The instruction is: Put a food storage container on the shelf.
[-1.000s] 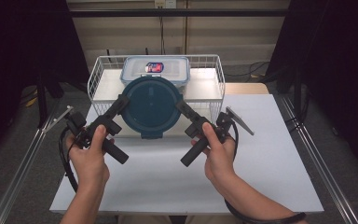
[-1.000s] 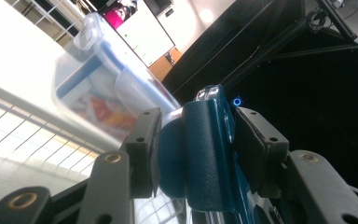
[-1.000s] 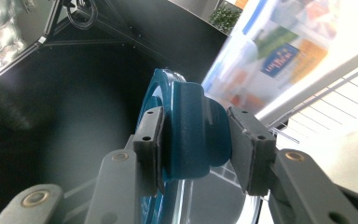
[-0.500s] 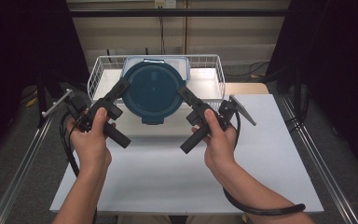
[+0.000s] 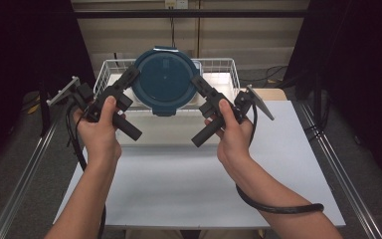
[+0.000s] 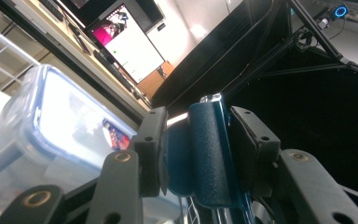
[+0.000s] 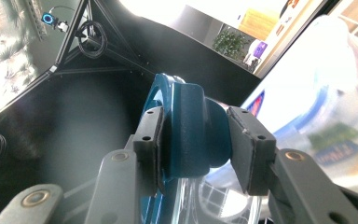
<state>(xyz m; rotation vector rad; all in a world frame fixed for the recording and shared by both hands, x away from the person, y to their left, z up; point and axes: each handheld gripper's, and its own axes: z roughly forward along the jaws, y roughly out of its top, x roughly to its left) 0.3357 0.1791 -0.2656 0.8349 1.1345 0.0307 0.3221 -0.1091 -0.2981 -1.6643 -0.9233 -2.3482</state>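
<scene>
Round dark-blue plastic lidded container (image 5: 164, 81) held aloft above white wire basket (image 5: 219, 67), left gripper (image 5: 129, 75) clamped on its left latch tab, right gripper (image 5: 197, 83) clamped on its right tab, clear blue-rimmed storage box (image 6: 51, 121) beneath.

White table (image 5: 189, 184), mostly bare up front, with a white wire basket (image 5: 224, 67) sitting at its far edge.
</scene>
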